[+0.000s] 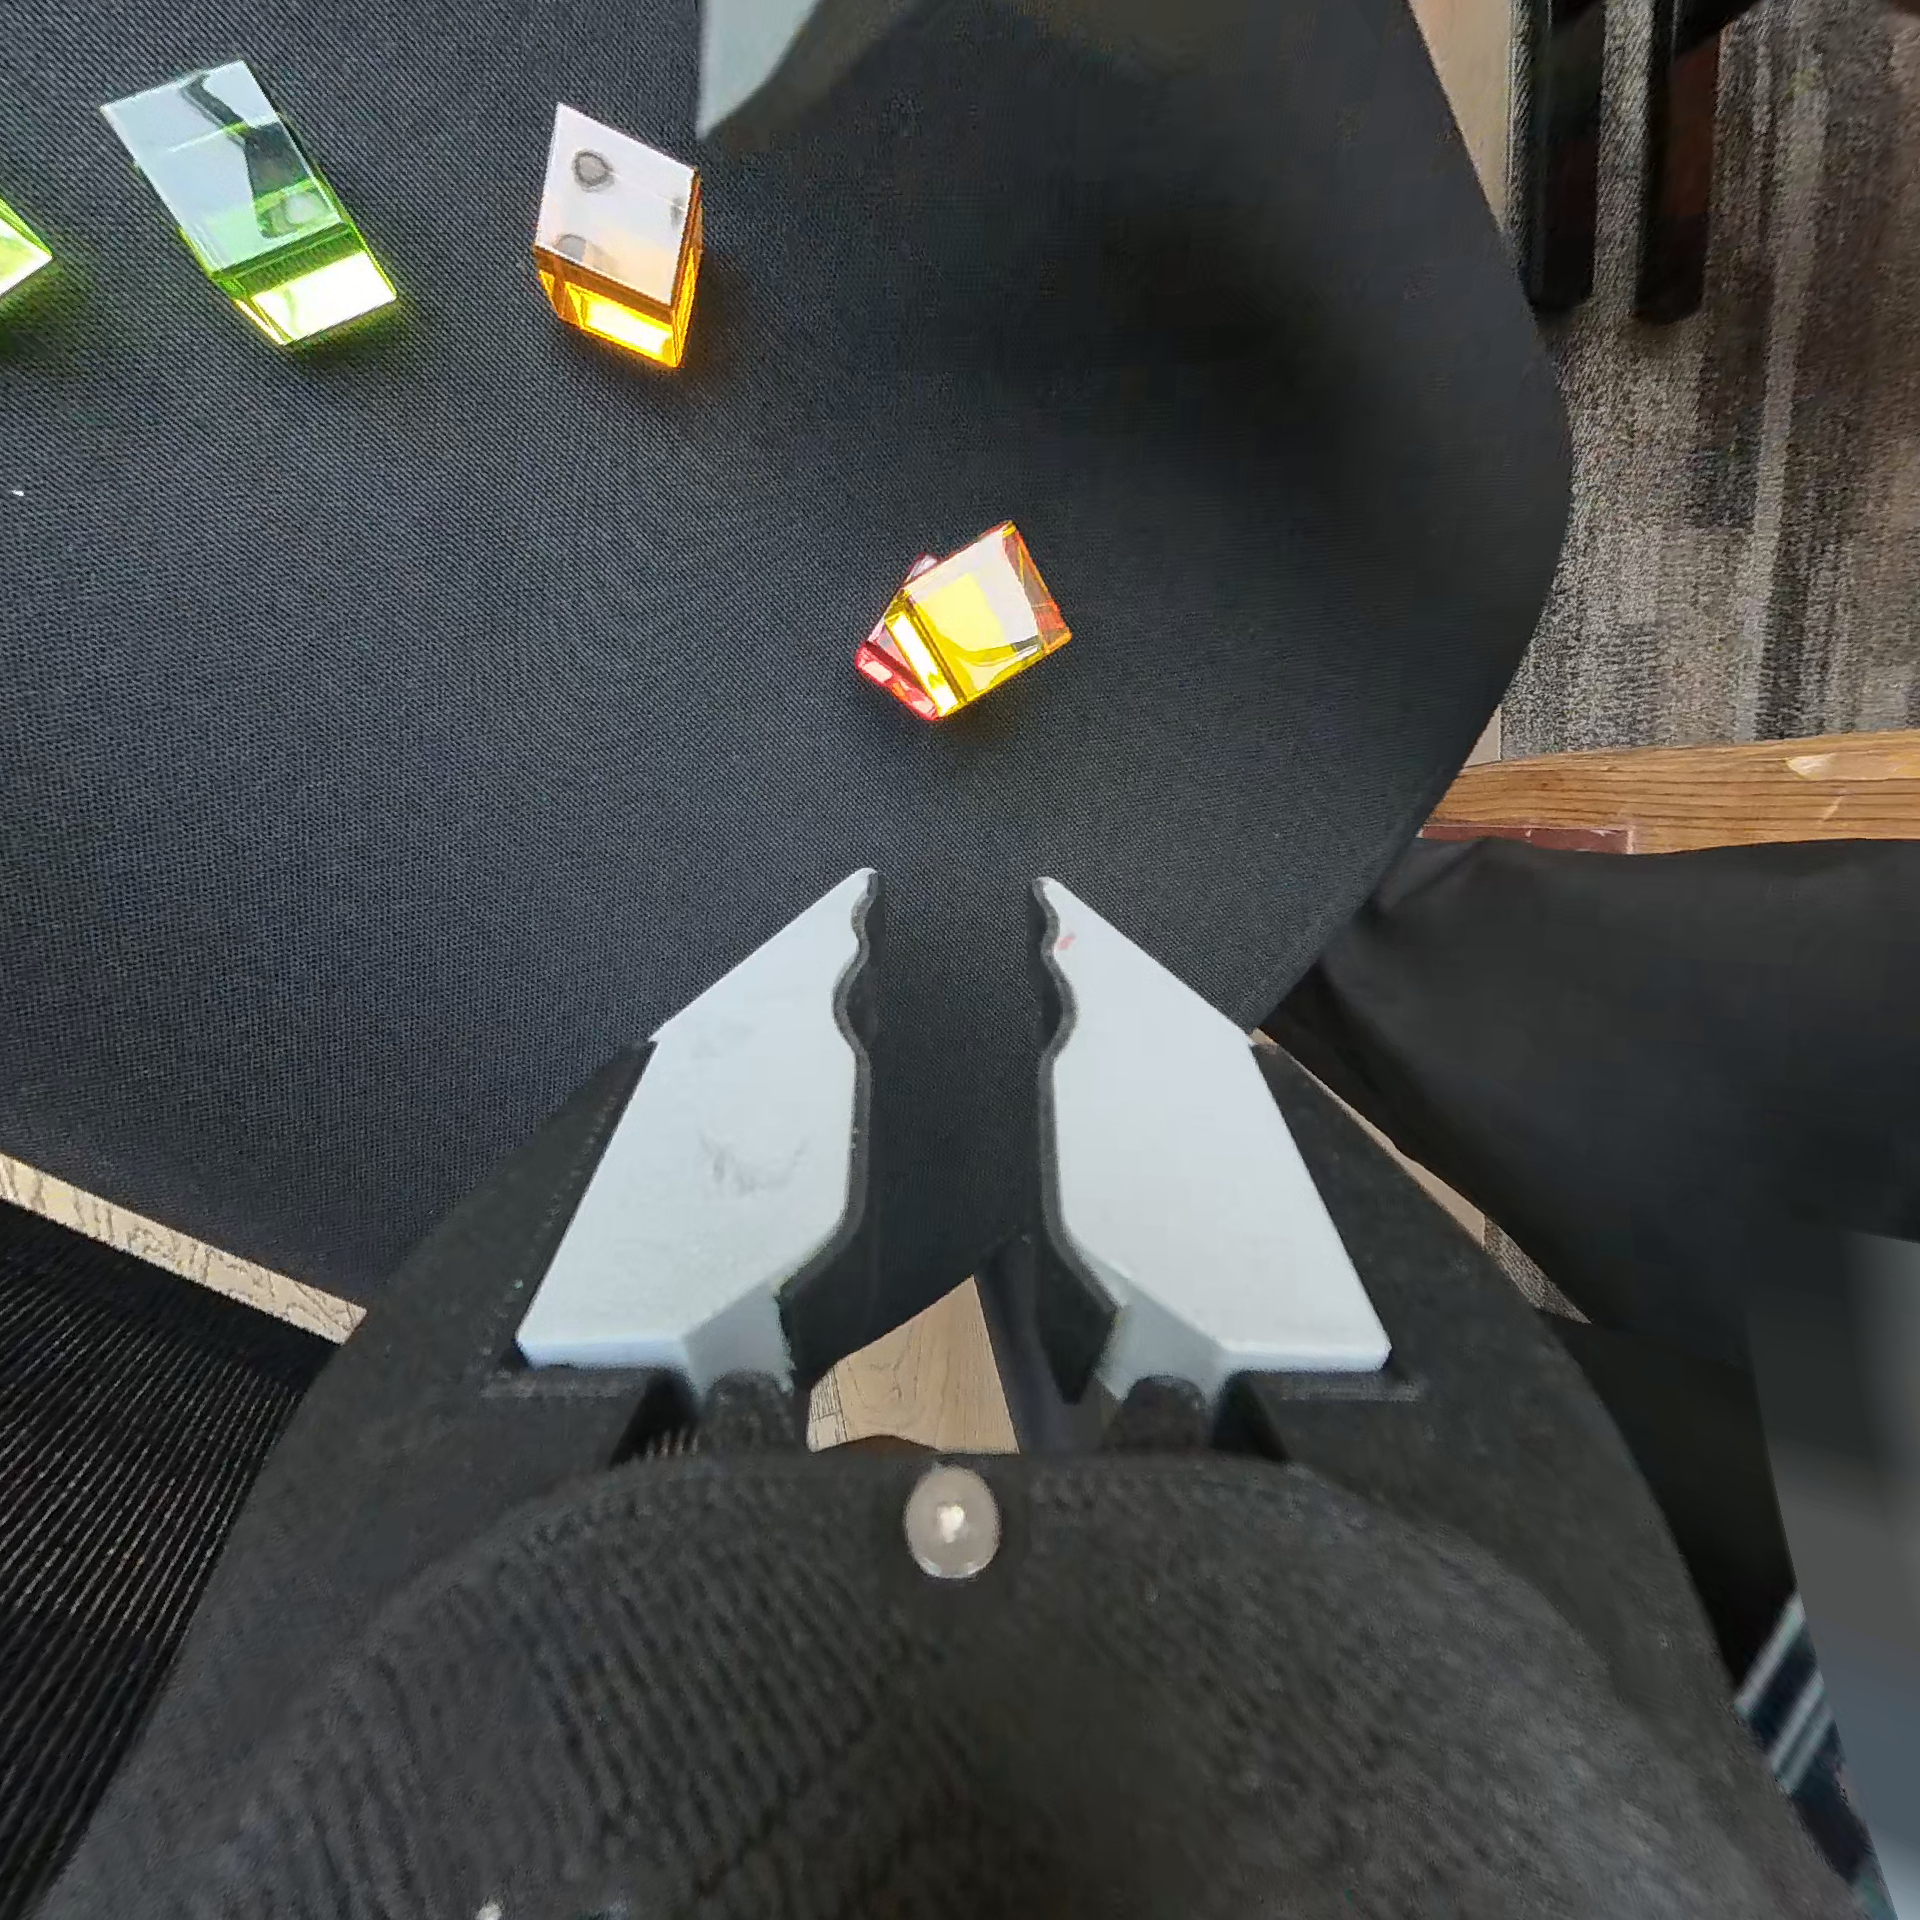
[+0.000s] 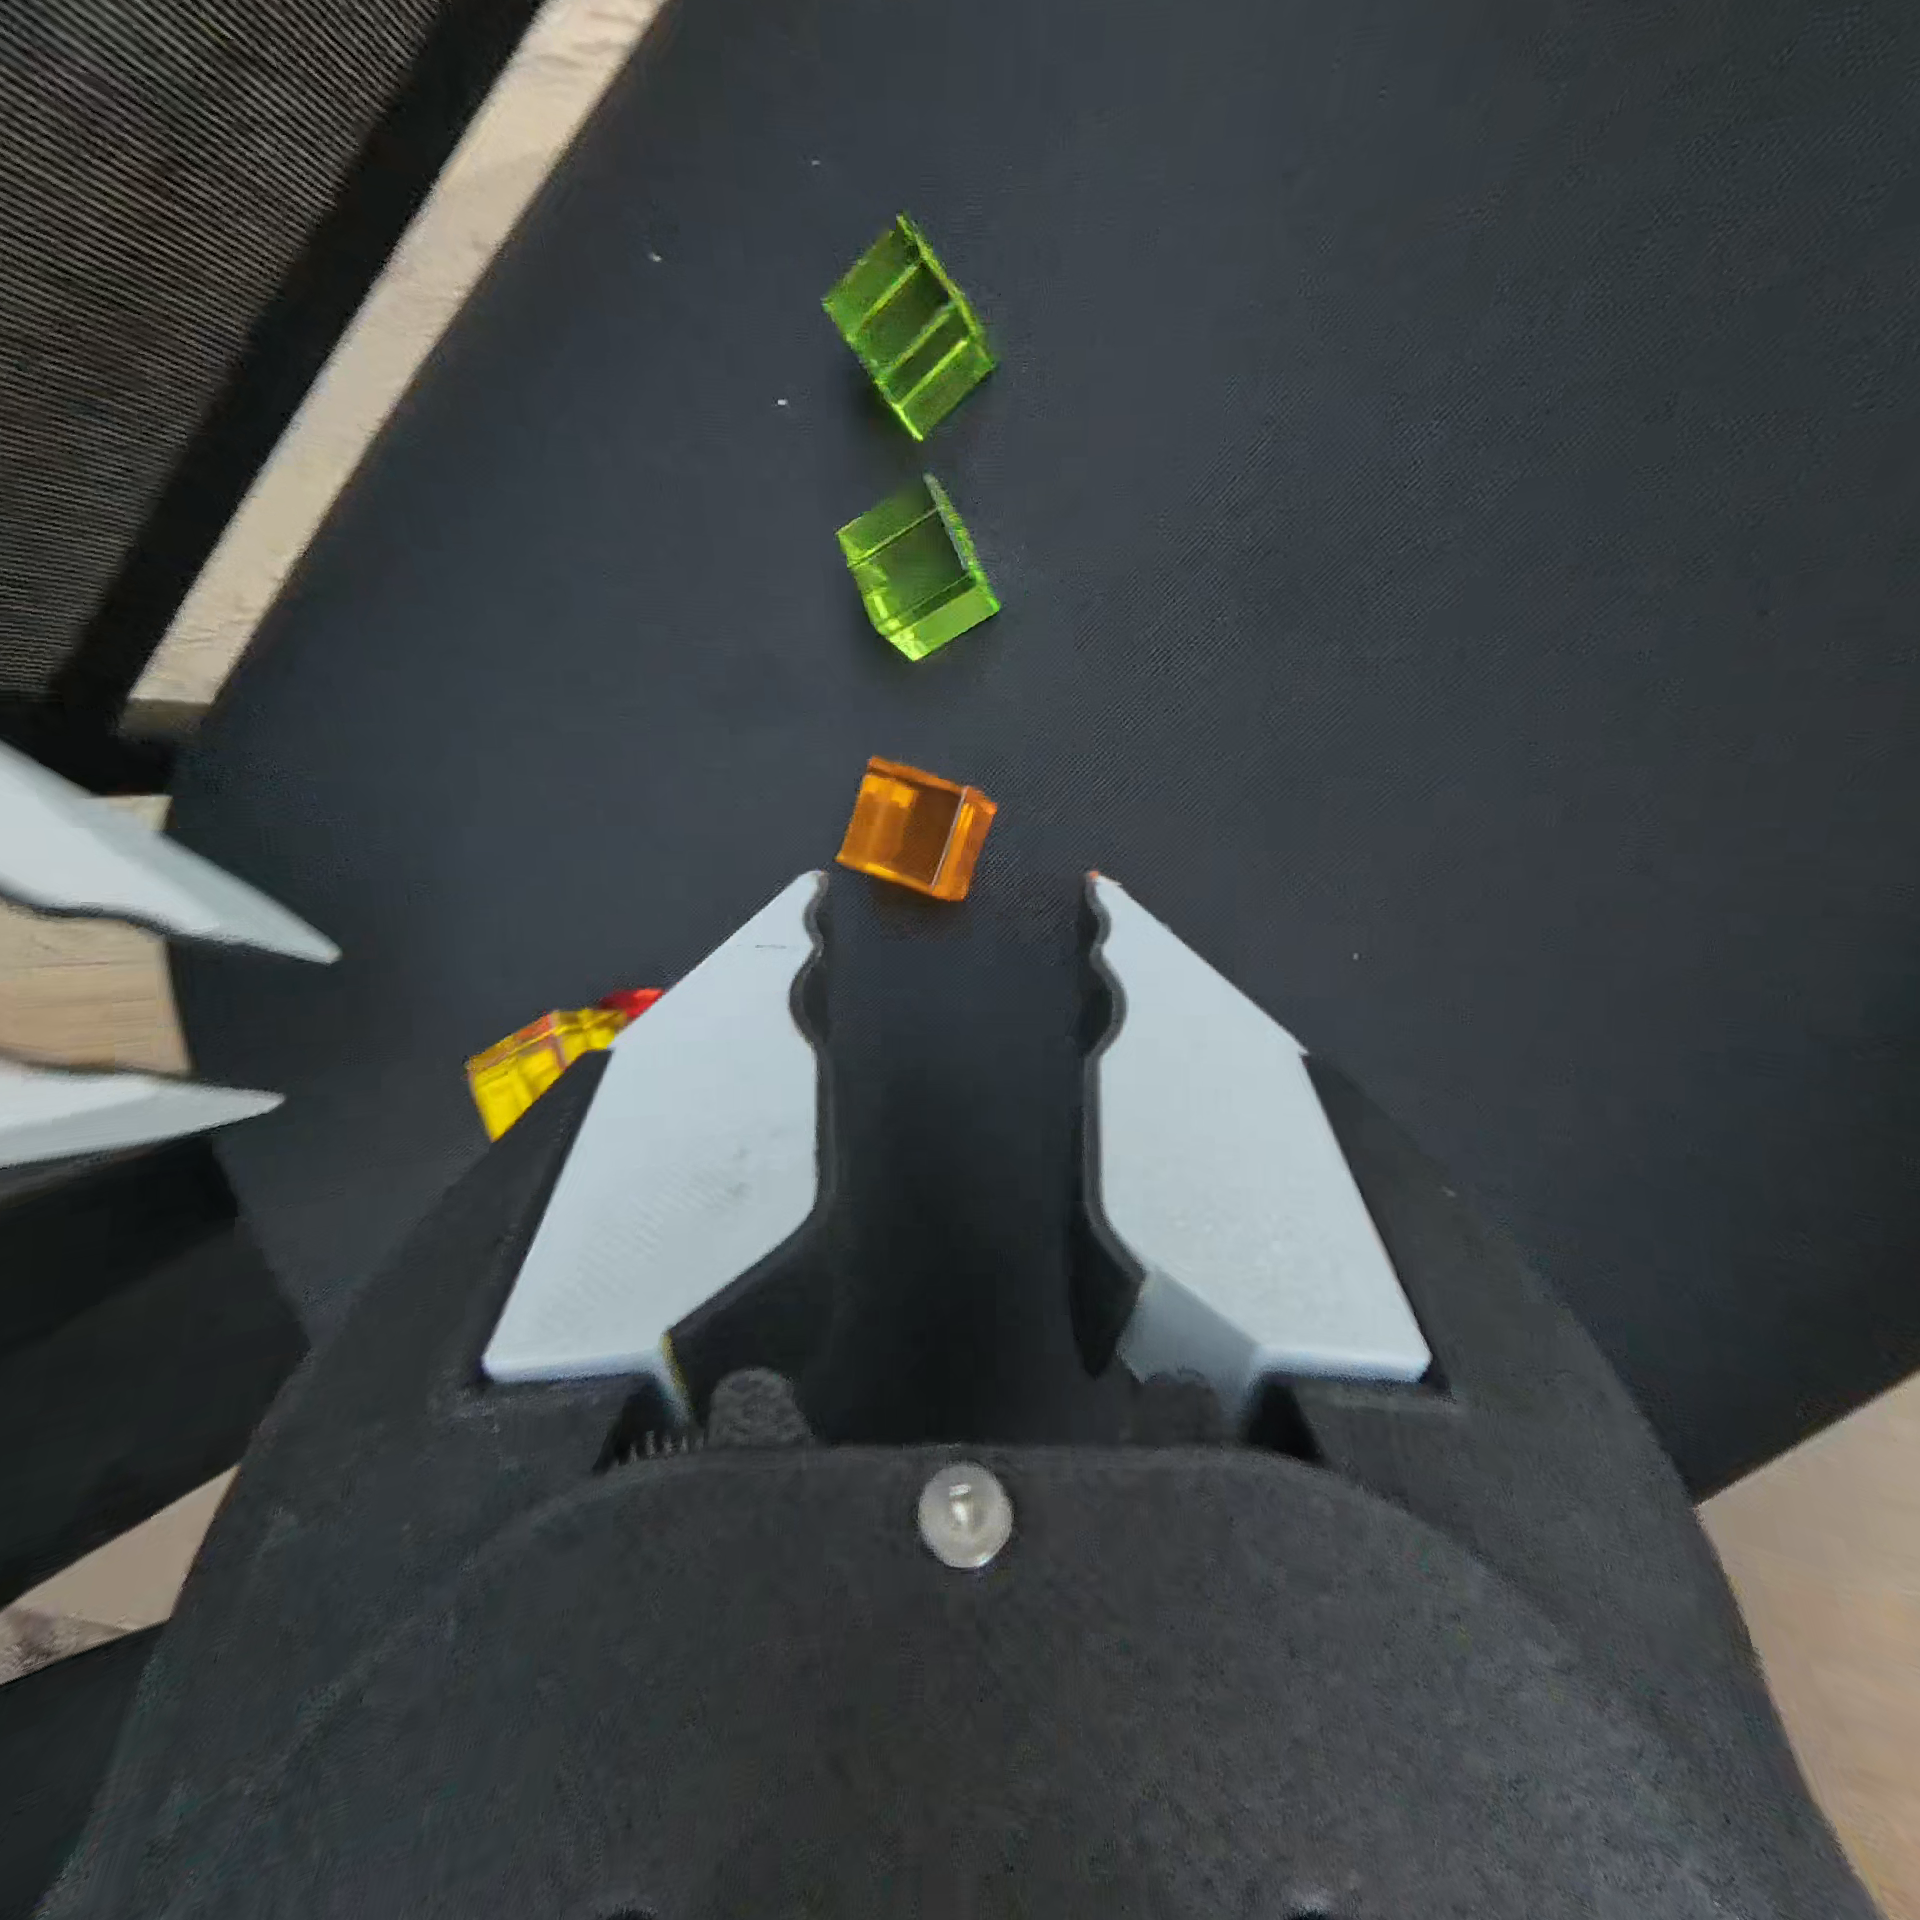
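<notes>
Just translucent orange cube point(image 2: 914, 828), glossy, tilted

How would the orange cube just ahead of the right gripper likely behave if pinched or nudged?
The orange cube looks like hard, glossy clear plastic, so it is probably rigid and may slip between the smooth fingers of the right gripper. Its flat faces suggest sliding, not rolling, on the black cloth.

We see bright, even daylight; the clear blocks point(image 1: 966, 623) glow and one green block point(image 1: 249, 197) carries white glare on top. Shadows on the black cloth point(image 1: 416, 675) are soft. Wide-angle bending curves the edges. The right wrist view is slightly motion-blurred.
</notes>
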`<control>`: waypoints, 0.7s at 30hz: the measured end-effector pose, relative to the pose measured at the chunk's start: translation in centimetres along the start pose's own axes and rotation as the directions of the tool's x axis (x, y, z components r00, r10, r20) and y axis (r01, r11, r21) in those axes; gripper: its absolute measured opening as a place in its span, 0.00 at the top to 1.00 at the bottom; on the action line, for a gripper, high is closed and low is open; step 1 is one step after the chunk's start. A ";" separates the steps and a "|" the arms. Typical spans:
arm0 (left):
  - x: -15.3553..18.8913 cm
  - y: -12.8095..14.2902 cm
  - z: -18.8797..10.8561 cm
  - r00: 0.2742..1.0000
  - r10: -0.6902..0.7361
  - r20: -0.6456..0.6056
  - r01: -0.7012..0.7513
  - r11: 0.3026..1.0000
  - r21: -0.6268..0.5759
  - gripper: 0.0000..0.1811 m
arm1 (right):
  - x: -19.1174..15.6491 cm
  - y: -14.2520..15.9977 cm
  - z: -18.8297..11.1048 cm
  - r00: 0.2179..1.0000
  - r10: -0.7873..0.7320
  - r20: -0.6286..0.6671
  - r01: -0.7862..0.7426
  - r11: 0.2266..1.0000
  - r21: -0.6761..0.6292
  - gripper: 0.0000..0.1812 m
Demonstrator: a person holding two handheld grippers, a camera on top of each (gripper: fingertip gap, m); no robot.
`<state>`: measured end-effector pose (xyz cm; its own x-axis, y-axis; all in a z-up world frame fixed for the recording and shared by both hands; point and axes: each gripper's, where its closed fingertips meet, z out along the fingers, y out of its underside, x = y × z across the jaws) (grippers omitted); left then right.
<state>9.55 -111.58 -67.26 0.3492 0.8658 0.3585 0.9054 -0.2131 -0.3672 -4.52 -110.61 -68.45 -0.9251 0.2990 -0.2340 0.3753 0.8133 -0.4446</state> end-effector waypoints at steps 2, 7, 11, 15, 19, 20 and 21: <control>0.0 0.1 0.0 1.000 0.000 0.000 0.000 1.000 -0.002 0.86 | 0.1 -0.3 1.3 1.000 -0.006 -0.019 0.006 0.999 -0.042 0.73; 0.1 0.1 0.0 1.000 -0.002 -0.003 0.002 1.000 -0.002 0.87 | -0.8 -0.4 3.3 0.998 0.018 -0.064 -0.023 0.996 -0.081 0.74; 0.2 0.0 0.0 1.000 -0.002 -0.007 0.002 1.000 0.002 0.87 | -0.7 1.2 4.5 0.997 0.017 -0.079 -0.030 0.986 -0.164 0.84; 0.2 0.0 0.0 1.000 -0.004 -0.010 0.004 1.000 0.006 0.87 | -1.0 0.8 3.7 0.997 -0.048 -0.065 0.039 0.991 -0.130 0.86; 0.2 -0.1 0.0 1.000 -0.006 -0.013 0.007 1.000 0.007 0.88 | -2.6 0.1 1.0 0.992 -0.125 -0.002 0.125 0.990 -0.066 0.87; 0.3 -0.1 0.0 1.000 -0.007 -0.014 0.007 1.000 0.009 0.88 | -3.0 0.2 0.3 0.989 -0.145 0.008 0.145 0.988 -0.056 0.87; 0.3 -0.1 0.0 1.000 -0.007 -0.015 0.008 1.000 0.009 0.88 | -3.6 0.4 -0.4 0.987 -0.161 0.023 0.162 0.985 -0.051 0.87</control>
<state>9.53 -111.33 -67.16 0.3460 0.8605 0.3739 0.9058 -0.2026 -0.3721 -1.10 -111.14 -67.45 -0.9720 0.1525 -0.1787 0.2167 0.8755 -0.4318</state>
